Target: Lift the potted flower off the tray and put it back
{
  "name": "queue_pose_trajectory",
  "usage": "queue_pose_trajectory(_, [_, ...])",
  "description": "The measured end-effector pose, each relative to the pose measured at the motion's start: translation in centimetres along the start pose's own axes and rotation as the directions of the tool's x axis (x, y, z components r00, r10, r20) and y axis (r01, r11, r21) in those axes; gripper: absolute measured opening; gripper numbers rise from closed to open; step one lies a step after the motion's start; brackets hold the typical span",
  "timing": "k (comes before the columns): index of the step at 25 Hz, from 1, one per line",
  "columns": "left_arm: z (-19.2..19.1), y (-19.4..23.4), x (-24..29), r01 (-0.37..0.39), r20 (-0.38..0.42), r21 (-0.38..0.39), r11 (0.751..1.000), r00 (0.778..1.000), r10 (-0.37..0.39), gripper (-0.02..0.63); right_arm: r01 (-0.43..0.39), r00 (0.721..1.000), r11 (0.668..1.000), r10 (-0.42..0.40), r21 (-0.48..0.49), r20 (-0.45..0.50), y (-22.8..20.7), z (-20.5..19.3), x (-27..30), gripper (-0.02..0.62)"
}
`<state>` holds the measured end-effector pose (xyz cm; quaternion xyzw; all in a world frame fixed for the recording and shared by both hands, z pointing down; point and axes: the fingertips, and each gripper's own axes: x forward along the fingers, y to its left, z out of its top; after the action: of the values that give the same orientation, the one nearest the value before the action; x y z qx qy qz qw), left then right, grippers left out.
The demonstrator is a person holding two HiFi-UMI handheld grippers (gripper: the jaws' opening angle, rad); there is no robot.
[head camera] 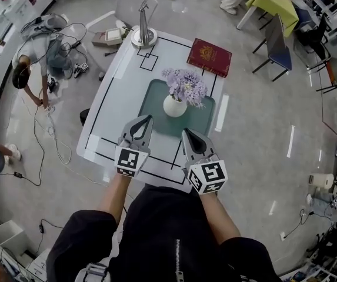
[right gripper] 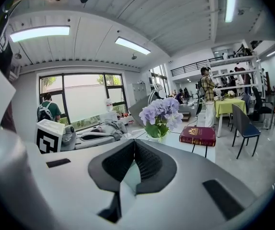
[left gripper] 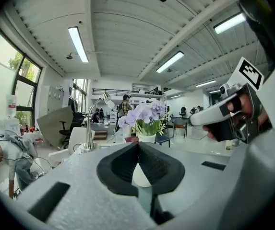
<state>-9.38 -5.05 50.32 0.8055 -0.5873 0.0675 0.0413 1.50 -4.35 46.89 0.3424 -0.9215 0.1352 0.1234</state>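
Flower [head camera: 183, 93] stands upright on tray [head camera: 154, 98], untouched. Left gripper [head camera: 148, 118] and right gripper [head camera: 186, 132] hover near it over the table [head camera: 115, 98], both clenched on nothing.

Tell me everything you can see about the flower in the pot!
The potted flower is a bunch of pale purple blooms with green leaves in a round, smooth white pot that looks ceramic. It stands upright near the middle of the dark green tray on the white table. Only the tray touches it. The left gripper and right gripper sit short of it, jaws together and empty.
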Motion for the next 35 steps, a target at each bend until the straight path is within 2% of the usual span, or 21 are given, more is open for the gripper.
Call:
queue_pose_trajectory(8, [1.0,-1.0,-2.8,-0.021,-0.023,-0.050,0.999,1.000,0.019,0.005,-0.055,0.998,0.998,0.056,-0.028,0.015,2.0,1.0,0.6,0.008])
queue_pose_trajectory(13, [0.9,-1.7,-3.0,-0.007,-0.048,-0.027,1.000,0.999,0.006,0.005,-0.067,0.998,0.997,0.067,-0.045,0.010,2.9,1.1,0.9,0.007])
queue_pose_trajectory(22, [0.4,-2.0,-2.9,0.000,-0.059,-0.047,0.999,0.998,-0.003,0.005,-0.060,0.998,0.997,0.060,-0.049,0.000,3.0,0.7,0.7,0.006])
queue_pose_trajectory(35, [0.1,-2.8,-3.1,0.006,-0.070,-0.034,0.999,0.998,-0.008,0.005,-0.068,0.998,0.996,0.068,-0.050,-0.001,3.5,0.5,0.4,0.006])
